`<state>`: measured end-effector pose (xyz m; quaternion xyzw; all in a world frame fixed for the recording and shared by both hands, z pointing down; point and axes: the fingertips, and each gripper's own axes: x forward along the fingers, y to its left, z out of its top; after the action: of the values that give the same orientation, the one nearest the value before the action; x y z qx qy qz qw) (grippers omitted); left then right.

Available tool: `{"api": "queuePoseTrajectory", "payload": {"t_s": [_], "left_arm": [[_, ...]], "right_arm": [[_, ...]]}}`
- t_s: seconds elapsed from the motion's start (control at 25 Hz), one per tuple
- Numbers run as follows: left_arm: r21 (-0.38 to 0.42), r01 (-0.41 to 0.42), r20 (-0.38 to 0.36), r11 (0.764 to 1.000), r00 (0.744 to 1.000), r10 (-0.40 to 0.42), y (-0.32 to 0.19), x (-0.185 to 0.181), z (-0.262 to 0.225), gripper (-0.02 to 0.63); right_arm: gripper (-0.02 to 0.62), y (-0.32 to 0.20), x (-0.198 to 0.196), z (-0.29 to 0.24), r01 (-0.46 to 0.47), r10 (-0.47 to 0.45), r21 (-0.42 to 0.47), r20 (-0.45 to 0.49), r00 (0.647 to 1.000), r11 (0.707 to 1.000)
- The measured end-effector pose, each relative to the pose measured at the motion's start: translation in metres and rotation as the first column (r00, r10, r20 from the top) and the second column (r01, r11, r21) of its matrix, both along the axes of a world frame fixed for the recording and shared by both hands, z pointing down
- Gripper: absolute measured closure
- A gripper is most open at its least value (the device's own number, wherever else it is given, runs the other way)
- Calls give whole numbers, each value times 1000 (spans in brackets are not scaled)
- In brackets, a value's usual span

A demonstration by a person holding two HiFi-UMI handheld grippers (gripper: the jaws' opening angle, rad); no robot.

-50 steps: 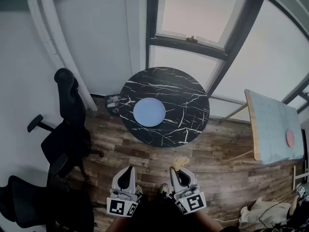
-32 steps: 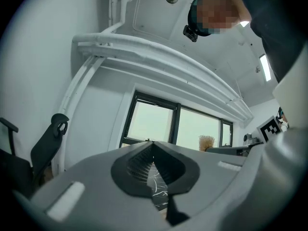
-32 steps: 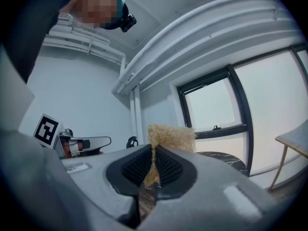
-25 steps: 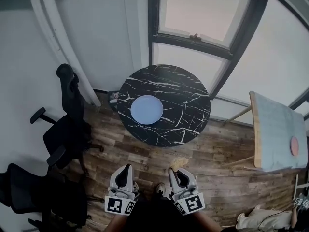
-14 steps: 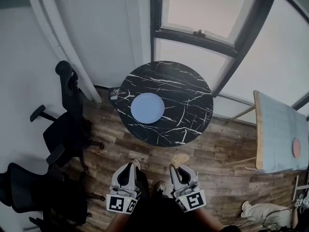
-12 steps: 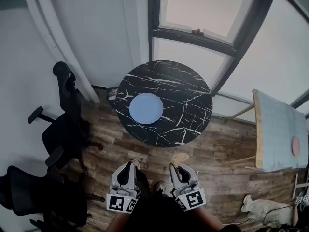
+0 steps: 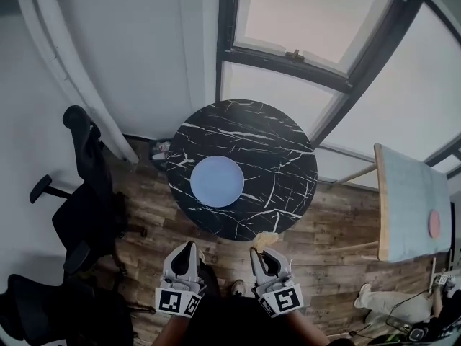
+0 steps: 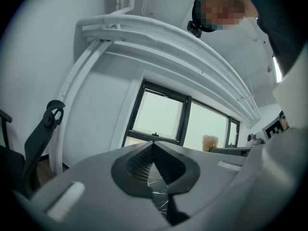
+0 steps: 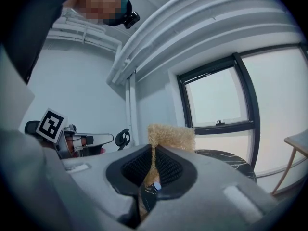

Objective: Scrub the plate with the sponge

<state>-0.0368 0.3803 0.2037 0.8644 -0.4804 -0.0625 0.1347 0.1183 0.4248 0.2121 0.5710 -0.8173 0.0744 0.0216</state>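
Right gripper point(image 9: 153, 150) pinches a tan fibrous sponge point(image 9: 173, 137), its lower part hidden between the jaws; left gripper's point(image 8: 153, 147) jaws sit pressed together.

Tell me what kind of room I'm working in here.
Probably an office or meeting room rather than a kitchen: black office chairs stand on a wood-plank floor, and a round marble table carrying the plate sits below large windows.

The plate point(image 7: 217, 182) lies on the table point(image 7: 281, 153), left of centre. A chair point(image 7: 81, 206) stands left, a window point(image 7: 306, 16) behind.
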Motion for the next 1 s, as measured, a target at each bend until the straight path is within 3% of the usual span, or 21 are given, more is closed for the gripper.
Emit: {"api": "queuePoseTrajectory", "payload": {"t_s": [0.32,0.68,1.0], "left_arm": [[-54,-75,-12,996,997,75,-82,-23,17,609],[-96,-137,-18,986,990,136,-136,-51,40,606],[-169,-139,18,976,989,144,-163,-57,82,606]], "right_arm": [[572,-70,-28,5,-64,62,-39,-39,997,997],[572,-118,-56,15,-110,105,-69,-68,992,992],[572,-155,-63,25,-61,52,-85,-106,993,994]]}}
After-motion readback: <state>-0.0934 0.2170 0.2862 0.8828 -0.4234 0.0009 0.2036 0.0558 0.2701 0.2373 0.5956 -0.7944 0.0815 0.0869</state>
